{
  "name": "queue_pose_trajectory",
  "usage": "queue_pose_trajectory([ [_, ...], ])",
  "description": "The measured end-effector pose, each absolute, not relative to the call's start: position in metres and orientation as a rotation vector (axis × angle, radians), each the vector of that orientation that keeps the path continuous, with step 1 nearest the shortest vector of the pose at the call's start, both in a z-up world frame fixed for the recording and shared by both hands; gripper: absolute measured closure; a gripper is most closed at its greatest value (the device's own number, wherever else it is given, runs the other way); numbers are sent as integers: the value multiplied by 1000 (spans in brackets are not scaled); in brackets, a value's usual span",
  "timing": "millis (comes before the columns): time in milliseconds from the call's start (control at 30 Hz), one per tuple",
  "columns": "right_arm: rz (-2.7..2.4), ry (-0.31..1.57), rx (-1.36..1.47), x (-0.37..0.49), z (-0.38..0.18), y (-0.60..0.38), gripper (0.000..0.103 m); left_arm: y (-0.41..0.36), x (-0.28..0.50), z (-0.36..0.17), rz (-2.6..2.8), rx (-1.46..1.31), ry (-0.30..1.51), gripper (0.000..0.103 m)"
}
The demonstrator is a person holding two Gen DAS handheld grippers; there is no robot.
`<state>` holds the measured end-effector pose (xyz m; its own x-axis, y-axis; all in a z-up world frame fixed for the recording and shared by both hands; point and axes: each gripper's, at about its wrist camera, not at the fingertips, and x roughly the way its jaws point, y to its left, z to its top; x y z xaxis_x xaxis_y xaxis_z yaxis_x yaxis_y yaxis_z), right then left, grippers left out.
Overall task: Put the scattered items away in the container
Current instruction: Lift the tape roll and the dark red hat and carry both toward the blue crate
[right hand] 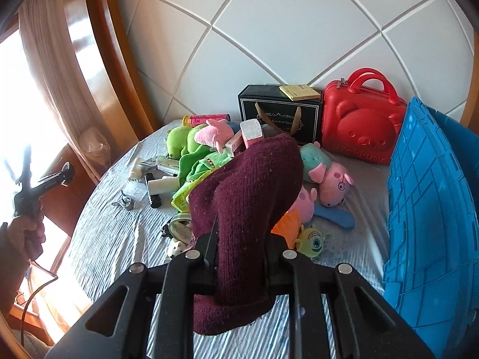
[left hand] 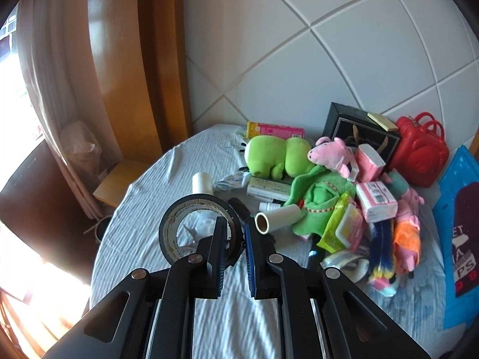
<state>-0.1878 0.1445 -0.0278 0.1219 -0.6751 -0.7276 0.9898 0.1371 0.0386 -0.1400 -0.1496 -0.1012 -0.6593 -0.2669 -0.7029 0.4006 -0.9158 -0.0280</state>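
Ahead of my jaws, on the bed (left hand: 143, 197) with its pale blue sheet, the scatter lies in one heap. I count one green plush frog (left hand: 275, 157), one black gift box (right hand: 280, 113) with one yellow booklet (right hand: 299, 92) on its lid, one red bear-faced case (right hand: 359, 119), two white rolls (left hand: 277, 220) – one just past my left jaws, one further off to their left – and at least three pink pig plushes (right hand: 332, 179); the pink packets I cannot count surely. One small green one-eyed plush (right hand: 312, 240) sits just beyond my right jaws.

My left gripper (left hand: 235, 233) is closed on one black tape roll (left hand: 199, 229) – one jaw runs inside the ring, the other outside, pinching its wall, and the roll is lifted off the sheet.

My right gripper (right hand: 239, 266) is clamped on one maroon knit sock (right hand: 248, 197), which stands up between the jaws and hides their tips.

The single blue crate (right hand: 431, 215) stands to the right of my right jaws, near them.
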Motion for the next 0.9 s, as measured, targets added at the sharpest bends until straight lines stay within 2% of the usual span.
queue_pose_trajectory([
  [900, -1359, 473, 540, -295, 48, 206, 84, 6, -189, -29, -2683, 973, 171, 92],
])
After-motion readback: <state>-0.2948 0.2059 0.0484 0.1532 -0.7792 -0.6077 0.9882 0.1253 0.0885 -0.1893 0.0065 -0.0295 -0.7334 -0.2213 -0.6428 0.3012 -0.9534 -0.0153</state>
